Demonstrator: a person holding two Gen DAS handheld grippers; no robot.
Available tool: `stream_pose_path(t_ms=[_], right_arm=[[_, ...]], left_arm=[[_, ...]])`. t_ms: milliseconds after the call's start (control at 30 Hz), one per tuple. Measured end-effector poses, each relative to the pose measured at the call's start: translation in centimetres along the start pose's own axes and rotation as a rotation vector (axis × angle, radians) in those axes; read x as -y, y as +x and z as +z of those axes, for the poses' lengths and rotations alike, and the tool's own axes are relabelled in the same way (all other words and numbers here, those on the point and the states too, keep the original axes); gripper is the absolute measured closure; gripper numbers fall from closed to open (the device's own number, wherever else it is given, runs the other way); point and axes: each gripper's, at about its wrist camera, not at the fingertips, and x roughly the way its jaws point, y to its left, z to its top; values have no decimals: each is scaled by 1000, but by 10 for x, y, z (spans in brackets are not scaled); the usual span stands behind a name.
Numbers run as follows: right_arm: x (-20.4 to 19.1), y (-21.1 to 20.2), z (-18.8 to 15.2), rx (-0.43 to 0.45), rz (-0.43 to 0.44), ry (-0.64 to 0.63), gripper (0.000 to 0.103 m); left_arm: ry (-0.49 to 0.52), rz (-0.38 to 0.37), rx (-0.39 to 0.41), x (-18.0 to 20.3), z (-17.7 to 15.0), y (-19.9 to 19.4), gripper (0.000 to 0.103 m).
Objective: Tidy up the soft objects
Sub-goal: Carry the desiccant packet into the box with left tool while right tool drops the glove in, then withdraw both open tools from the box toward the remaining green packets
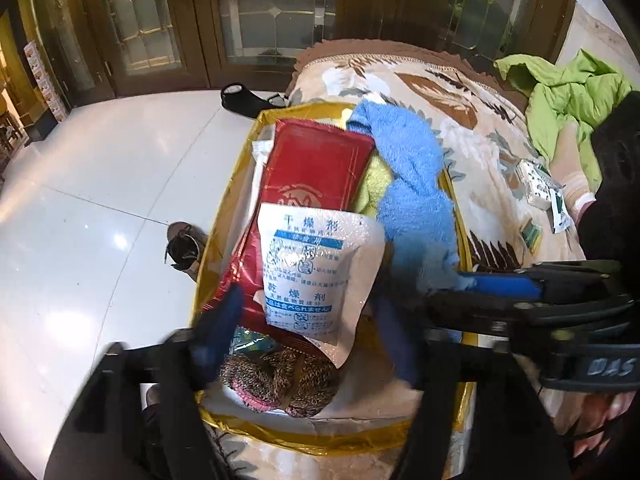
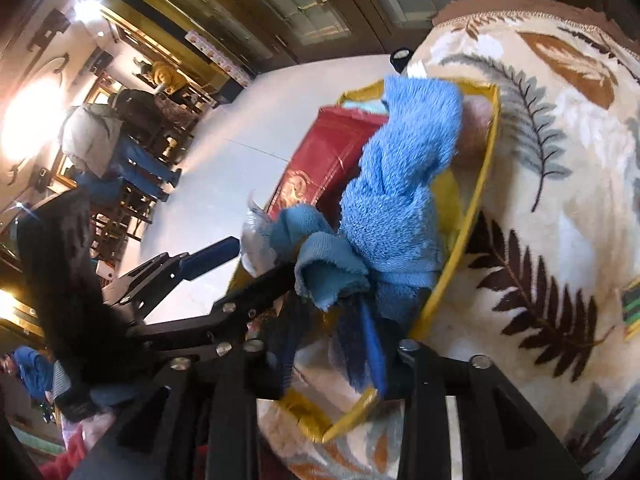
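A gold-rimmed box (image 1: 224, 216) sits on a leaf-patterned blanket (image 1: 472, 128) spread over a bed, and only the left wrist view shows most of what lies inside it: a red packet (image 1: 316, 164) lying lengthwise from 6 toward 12 o'clock, a white desiccant pouch (image 1: 316, 276) overlapping its near end, a yellow cloth (image 1: 374, 188) tucked beside it, and a brown knitted item (image 1: 280, 380) at the near end of the box. That view also shows a green garment (image 1: 568, 92) at 2 o'clock, small cartons (image 1: 536, 184) on the blanket and a shoe (image 1: 182, 246) on the white floor (image 1: 100, 168). The right wrist view hides the pouch and the knit behind a blue towel (image 2: 400, 184), but shows people in a bright room far off at 9 o'clock. The blue towel lies along the box's right side, its long axis running from near to far, its near end bunched. The right hand-held gripper (image 2: 332, 320) reaches in level from 3 o'clock in the left view, fingers pressed together on the towel's near corner. The left hand-held gripper (image 1: 308, 340) hovers over the box's near end, its blurred blue fingers (image 1: 220, 332) spread wide and holding nothing.
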Motion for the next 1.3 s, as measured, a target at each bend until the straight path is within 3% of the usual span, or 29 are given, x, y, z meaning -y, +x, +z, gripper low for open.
stream_pose_path(t_ms=[433, 767, 1300], right_arm=[[26, -58, -9, 92, 53, 52, 63], [70, -125, -31, 213, -29, 123, 60], [136, -172, -63, 292, -88, 276, 59]], left_arm=[[23, 41, 63, 25, 7, -25, 27], [98, 14, 86, 78, 15, -23, 26], [232, -25, 54, 153, 20, -1, 26]])
